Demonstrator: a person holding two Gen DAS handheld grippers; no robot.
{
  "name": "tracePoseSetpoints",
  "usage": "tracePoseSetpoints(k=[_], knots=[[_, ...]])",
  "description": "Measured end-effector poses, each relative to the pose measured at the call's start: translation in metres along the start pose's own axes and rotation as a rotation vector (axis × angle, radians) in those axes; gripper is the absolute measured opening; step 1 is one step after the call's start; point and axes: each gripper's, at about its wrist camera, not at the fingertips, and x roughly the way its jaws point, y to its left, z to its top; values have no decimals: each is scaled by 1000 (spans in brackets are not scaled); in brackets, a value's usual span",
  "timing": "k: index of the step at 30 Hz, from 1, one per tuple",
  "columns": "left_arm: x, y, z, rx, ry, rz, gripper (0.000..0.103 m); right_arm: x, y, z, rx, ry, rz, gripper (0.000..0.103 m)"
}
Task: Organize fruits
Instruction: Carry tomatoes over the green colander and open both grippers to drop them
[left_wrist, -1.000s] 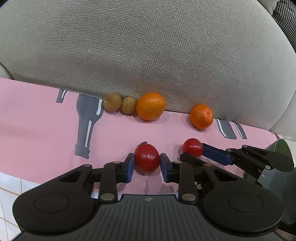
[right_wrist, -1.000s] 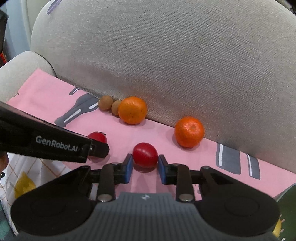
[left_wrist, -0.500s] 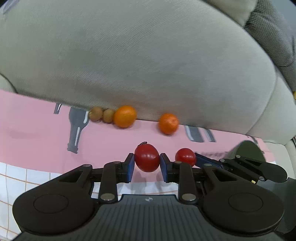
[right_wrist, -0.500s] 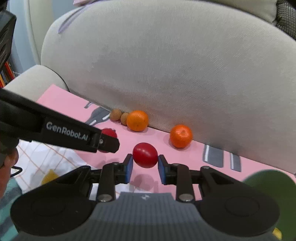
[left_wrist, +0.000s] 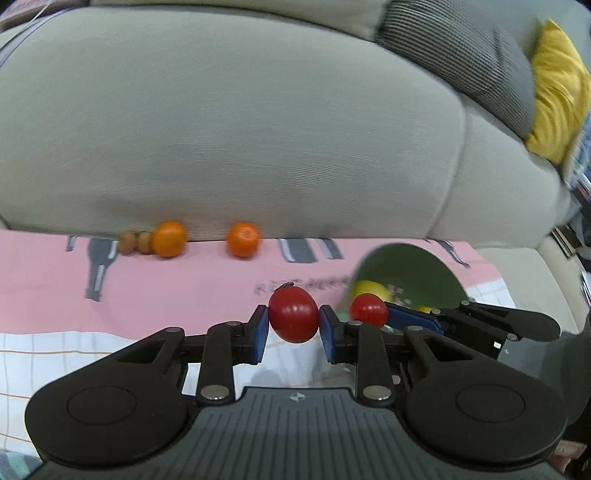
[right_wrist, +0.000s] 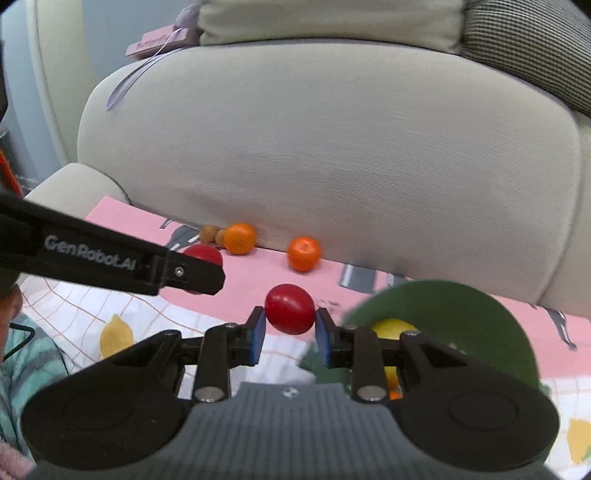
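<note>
My left gripper (left_wrist: 293, 320) is shut on a red tomato (left_wrist: 293, 318) with a small stem, held above the cloth. My right gripper (right_wrist: 289, 322) is shut on a second red tomato (right_wrist: 290, 308); it also shows in the left wrist view (left_wrist: 368, 309). A green bowl (right_wrist: 461, 314) lies just right of both grippers, with a yellow fruit (right_wrist: 393, 328) inside. Two oranges (left_wrist: 169, 238) (left_wrist: 242, 239) and two small brown fruits (left_wrist: 136, 242) rest on the pink cloth (left_wrist: 184, 280) against the sofa back.
The grey sofa backrest (left_wrist: 258, 129) rises right behind the fruits. A yellow cushion (left_wrist: 557, 88) and a striped cushion (left_wrist: 461, 48) sit at the upper right. A white checked cloth with lemon prints (right_wrist: 110, 325) covers the near seat.
Both grippers have lifted their tomatoes off the cloth and pulled back and to the right. The green bowl has come into view beside them.
</note>
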Motion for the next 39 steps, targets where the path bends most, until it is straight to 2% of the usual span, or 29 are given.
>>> tracePoseSetpoints(k=[10, 17, 25, 29, 39], knots=[[3, -67, -8, 143, 14, -54, 33, -44, -50, -33, 93, 21, -82, 26], [25, -108, -17, 285, 92, -104, 32, -52, -76, -52, 148, 96, -76, 26], [53, -122, -28, 407, 209, -68, 32, -40, -91, -65, 213, 201, -16, 26], [64, -122, -29, 437, 252, -52, 32, -31, -94, -68, 237, 248, 14, 26], [87, -120, -22, 496, 316, -18, 32, -8, -93, -58, 168, 340, 57, 26]])
